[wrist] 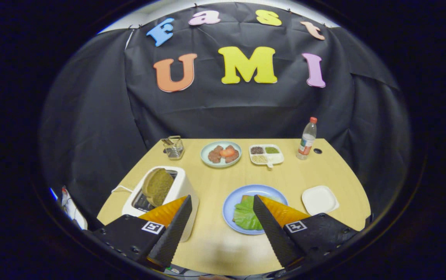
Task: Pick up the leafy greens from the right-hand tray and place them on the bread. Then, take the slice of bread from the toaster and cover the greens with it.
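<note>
The leafy greens [245, 214] lie on a blue plate [234, 198], over a slice of bread whose edge peeks out beneath them; my right finger [275, 225] overlaps the plate's right side. A brown bread slice [157, 186] stands up out of the white toaster [182, 186], just ahead of my left finger [172, 229]. My gripper [222, 199] is open, held above the table's near edge, with nothing between the fingers. The small white tray [319, 199] to the right of the plate holds nothing.
At the back of the wooden table [215, 245] sit a metal holder [174, 147], a pale green plate with meat and tomato [221, 153], a divided white dish of seeds [265, 154] and a water bottle [307, 139].
</note>
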